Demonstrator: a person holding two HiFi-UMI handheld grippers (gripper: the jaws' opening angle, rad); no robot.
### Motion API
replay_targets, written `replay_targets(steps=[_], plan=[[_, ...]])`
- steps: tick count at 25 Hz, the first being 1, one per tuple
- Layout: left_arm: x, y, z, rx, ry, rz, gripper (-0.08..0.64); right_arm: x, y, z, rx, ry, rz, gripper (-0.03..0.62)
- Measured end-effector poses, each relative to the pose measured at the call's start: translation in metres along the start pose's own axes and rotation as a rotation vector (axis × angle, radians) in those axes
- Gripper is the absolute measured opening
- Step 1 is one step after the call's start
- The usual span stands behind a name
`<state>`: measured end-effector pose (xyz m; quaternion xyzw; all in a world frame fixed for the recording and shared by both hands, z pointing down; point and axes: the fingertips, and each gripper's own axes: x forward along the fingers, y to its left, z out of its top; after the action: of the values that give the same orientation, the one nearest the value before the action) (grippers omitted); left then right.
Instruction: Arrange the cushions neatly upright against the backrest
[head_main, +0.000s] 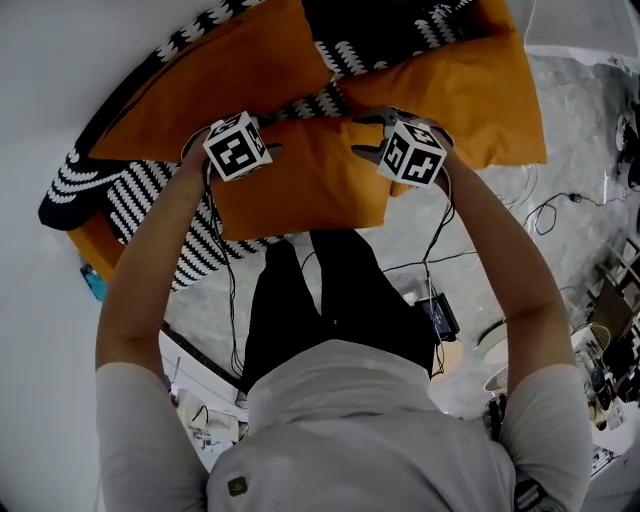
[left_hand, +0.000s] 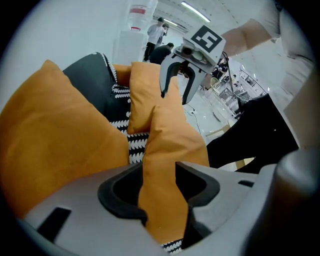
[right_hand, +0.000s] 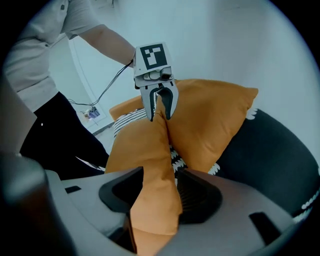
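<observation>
Three orange cushions sit on one black-and-white patterned seat (head_main: 140, 195). The front cushion (head_main: 300, 185) lies in front of the other two, touching both, and runs between the two grippers. The left cushion (head_main: 215, 80) and the right cushion (head_main: 470, 90) lean behind it against the dark backrest (head_main: 385, 25). The left gripper (right_hand: 160, 114) straddles one end of the front cushion and the right gripper (left_hand: 174, 95) straddles the other. Both pairs of jaws stand apart, with the orange fabric loose between them. Each gripper carries one marker cube. The person's two bare forearms reach forward over a grey floor (head_main: 400, 245) with cables.
</observation>
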<state>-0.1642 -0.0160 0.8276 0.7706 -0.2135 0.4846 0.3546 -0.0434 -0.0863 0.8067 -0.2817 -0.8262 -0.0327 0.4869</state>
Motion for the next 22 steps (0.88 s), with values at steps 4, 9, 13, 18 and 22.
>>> replay_targets(steps=[4,9,13,18,22], plan=[[0.031,0.013,-0.02,0.029,0.076,-0.028,0.219,0.031,-0.008,-0.023,0.003,0.045,0.055,0.23],[0.061,0.024,-0.042,0.062,0.16,-0.084,0.236,0.067,-0.012,-0.036,-0.005,0.088,0.126,0.236],[0.075,0.035,-0.034,0.076,0.147,-0.112,0.236,0.092,-0.02,-0.043,-0.013,0.124,0.184,0.245],[0.096,0.031,-0.041,0.075,0.208,-0.158,0.237,0.111,-0.021,-0.056,-0.044,0.2,0.276,0.253],[0.109,0.025,-0.057,0.042,0.237,-0.17,0.238,0.129,-0.019,-0.06,0.008,0.215,0.313,0.269]])
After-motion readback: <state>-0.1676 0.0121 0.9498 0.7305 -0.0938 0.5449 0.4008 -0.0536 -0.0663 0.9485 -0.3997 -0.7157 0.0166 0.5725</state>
